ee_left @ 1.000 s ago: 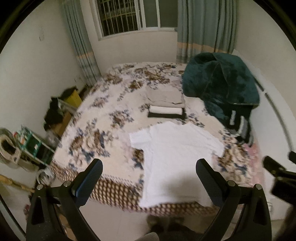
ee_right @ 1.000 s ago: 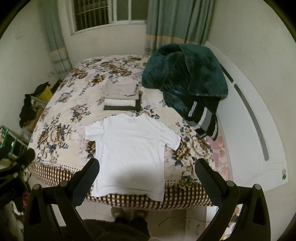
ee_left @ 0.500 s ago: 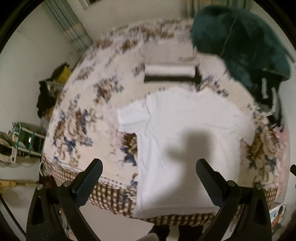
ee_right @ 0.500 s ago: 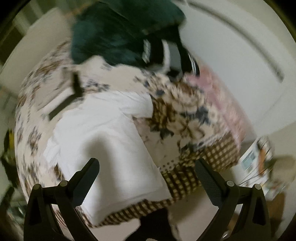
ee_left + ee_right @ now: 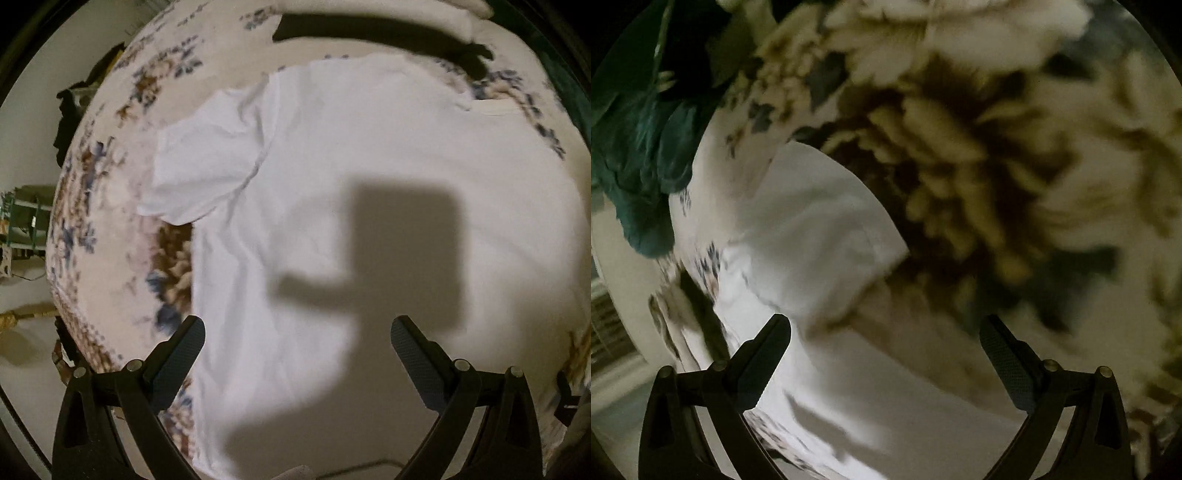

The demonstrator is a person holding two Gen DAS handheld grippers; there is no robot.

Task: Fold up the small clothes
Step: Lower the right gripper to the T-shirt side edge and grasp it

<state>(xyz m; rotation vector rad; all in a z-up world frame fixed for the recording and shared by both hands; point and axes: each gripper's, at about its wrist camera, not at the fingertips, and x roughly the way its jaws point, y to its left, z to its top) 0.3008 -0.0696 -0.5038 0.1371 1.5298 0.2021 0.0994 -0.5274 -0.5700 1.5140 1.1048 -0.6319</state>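
A white T-shirt point(image 5: 369, 155) lies spread flat on the floral bedspread point(image 5: 92, 206). My left gripper point(image 5: 297, 339) is open and empty, close above the shirt's lower body, near its left side edge; its shadow falls on the cloth. My right gripper point(image 5: 884, 339) is open and empty, low over the bed beside the shirt's right sleeve point(image 5: 820, 229). The right wrist view is blurred and rolled sideways.
A stack of folded clothes with a dark garment point(image 5: 369, 29) lies beyond the shirt's collar. A dark green blanket point(image 5: 639, 147) is heaped on the bed past the sleeve. The bed's checked edge point(image 5: 85, 339) and the floor lie to the left.
Both grippers have dropped from a standing view of the whole bed to close above the shirt. The right one swung toward the right sleeve and rolled sideways. Both stay open.
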